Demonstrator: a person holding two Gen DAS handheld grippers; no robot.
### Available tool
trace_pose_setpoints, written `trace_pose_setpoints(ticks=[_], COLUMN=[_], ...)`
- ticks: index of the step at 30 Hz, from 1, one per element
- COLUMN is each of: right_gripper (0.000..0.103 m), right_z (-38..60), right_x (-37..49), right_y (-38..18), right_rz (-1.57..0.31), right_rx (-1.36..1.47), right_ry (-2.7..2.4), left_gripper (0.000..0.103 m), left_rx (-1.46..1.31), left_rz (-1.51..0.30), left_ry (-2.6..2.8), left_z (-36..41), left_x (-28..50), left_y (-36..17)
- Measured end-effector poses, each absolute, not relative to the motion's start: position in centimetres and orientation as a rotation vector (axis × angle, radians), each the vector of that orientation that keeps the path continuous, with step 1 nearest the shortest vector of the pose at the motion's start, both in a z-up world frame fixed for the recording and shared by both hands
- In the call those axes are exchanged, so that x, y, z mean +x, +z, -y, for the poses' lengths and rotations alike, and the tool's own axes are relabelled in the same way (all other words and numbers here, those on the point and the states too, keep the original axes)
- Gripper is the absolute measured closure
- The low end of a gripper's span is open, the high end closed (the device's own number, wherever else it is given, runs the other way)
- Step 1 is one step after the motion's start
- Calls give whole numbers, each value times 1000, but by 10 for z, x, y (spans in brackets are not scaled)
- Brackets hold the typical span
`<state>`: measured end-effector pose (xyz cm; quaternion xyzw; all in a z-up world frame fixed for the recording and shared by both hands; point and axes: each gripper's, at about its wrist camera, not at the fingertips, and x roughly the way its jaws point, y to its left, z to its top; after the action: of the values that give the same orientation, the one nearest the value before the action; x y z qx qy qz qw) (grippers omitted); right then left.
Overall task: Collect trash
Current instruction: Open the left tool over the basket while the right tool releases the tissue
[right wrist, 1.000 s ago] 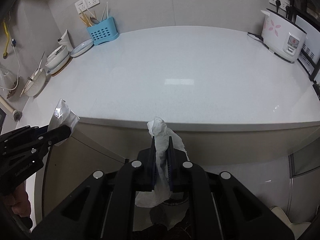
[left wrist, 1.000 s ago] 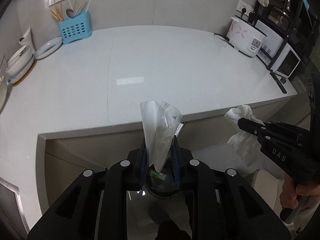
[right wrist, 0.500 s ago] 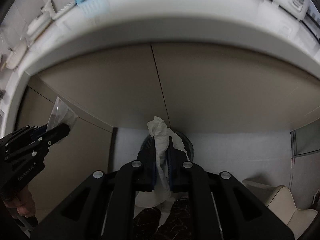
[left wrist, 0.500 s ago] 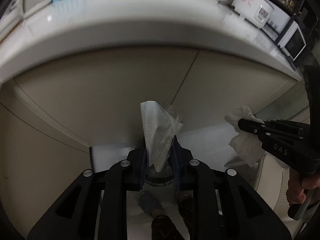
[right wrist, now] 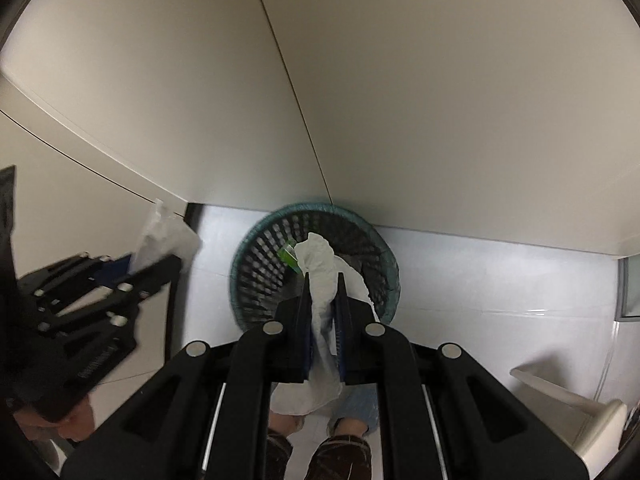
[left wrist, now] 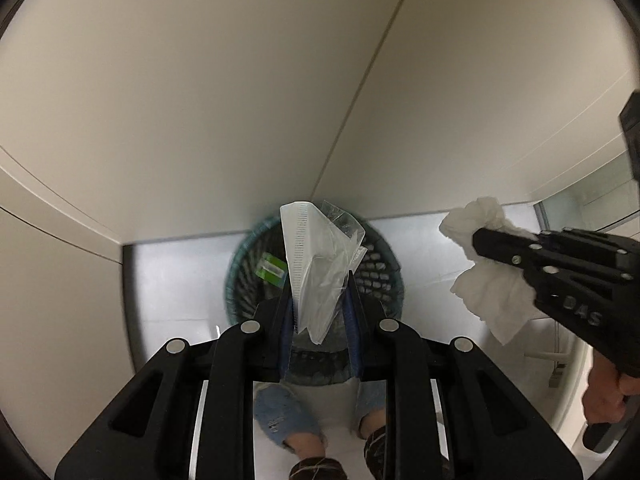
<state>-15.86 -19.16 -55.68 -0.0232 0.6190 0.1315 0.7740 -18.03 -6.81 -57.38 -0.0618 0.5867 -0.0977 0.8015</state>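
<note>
My left gripper (left wrist: pixel 319 280) is shut on a clear plastic wrapper (left wrist: pixel 316 260) and hangs over a round teal mesh trash basket (left wrist: pixel 376 276) on the floor. A green item (left wrist: pixel 272 270) lies inside the basket. My right gripper (right wrist: pixel 321 276) is shut on a crumpled white tissue (right wrist: pixel 320 276), also above the basket (right wrist: pixel 260 264). The right gripper (left wrist: pixel 560 264) with its tissue (left wrist: pixel 492 280) shows at the right of the left wrist view. The left gripper (right wrist: pixel 160 268) with the wrapper (right wrist: pixel 164 236) shows blurred at the left of the right wrist view.
Beige cabinet doors (left wrist: pixel 240 100) stand right behind the basket, which sits on a pale tiled floor (right wrist: pixel 480 280). The person's feet (left wrist: pixel 292 420) are just in front of the basket. A cream stool (right wrist: pixel 568 412) stands at the right.
Both grippers have tilted and dropped from counter height down along the cabinet front to just above the trash basket. Both still grip their trash.
</note>
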Motion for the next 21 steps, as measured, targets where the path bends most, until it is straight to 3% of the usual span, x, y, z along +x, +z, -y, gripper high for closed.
trace_pose_setpoints(ticks=[9,15,21], right_gripper=[95,95,95], right_z=[200,217,211], right_x=[-164,-169,-165], right_y=[-625,-646,-649], right_rz=[-1377,-1391,-1390], right_rx=[-47,-35,-26], right_ry=[292,285,290], left_gripper=[82,79,57], left_rx=[-130,-127,-120], left_rz=[-1366,-1391,-1379], left_ry=[-214,-226,-212], left_z=[92,104,104], left_x=[-175,-173,-176], left_y=[-696,-717,-710])
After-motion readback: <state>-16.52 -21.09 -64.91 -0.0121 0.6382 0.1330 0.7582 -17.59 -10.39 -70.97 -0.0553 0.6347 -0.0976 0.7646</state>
